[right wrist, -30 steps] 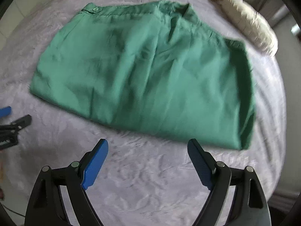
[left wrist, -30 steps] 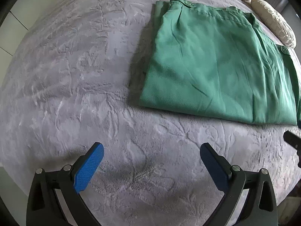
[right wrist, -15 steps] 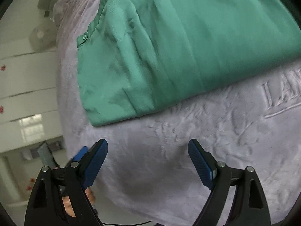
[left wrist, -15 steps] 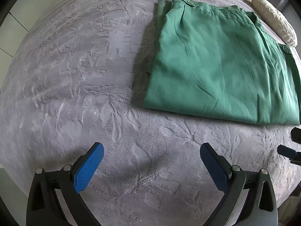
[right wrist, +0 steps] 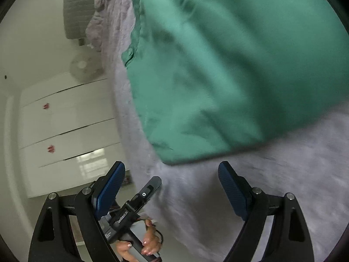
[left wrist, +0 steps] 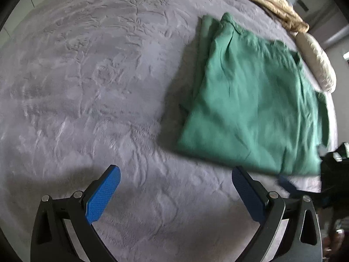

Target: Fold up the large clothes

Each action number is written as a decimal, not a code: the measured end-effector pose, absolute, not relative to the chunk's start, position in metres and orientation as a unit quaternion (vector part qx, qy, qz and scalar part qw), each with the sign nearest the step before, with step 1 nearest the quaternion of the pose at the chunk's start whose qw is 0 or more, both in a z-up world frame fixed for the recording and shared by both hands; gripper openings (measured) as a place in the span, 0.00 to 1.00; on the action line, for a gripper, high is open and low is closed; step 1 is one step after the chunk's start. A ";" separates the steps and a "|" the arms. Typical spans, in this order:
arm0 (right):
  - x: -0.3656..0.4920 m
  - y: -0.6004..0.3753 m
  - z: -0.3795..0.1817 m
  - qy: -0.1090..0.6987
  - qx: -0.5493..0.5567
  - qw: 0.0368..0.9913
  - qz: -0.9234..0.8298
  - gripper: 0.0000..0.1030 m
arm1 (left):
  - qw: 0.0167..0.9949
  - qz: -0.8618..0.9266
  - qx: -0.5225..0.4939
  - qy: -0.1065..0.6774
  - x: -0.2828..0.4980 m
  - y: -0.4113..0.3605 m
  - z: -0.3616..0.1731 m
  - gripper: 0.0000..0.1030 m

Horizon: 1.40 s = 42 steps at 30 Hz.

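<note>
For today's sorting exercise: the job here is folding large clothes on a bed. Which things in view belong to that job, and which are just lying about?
Part of the job:
- green garment, lying partly folded on the grey bedspread
- left gripper, open
- right gripper, open

Just lying about:
- beige bedding, bunched at the far edge
- cream pillow
- fan
- white drawers

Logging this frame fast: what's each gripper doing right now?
Left gripper: open, holding nothing.
Right gripper: open, holding nothing.
</note>
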State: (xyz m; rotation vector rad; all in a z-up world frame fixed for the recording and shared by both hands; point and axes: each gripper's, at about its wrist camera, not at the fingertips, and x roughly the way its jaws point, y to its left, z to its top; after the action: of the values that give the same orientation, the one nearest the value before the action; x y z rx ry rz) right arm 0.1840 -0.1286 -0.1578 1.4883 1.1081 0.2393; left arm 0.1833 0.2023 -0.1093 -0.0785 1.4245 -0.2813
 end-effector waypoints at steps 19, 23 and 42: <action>0.203 -0.103 -0.165 0.513 0.608 0.599 0.093 0.92 | 0.694 -0.179 -0.188 0.671 0.199 0.203 -0.126 0.99; 0.190 -0.111 -0.167 0.482 0.622 0.613 0.066 0.92 | 0.694 -0.179 -0.189 0.671 0.206 0.209 -0.128 0.99; 0.211 -0.121 -0.150 0.429 0.661 0.595 0.156 0.09 | 0.611 -0.292 -0.212 0.704 0.277 0.118 -0.163 0.98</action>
State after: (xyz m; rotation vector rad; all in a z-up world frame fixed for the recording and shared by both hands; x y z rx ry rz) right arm 0.2110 -0.1207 -0.1497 1.5356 0.9969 0.3620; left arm 0.2765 0.1184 -0.1633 -0.4894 1.6257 -0.6735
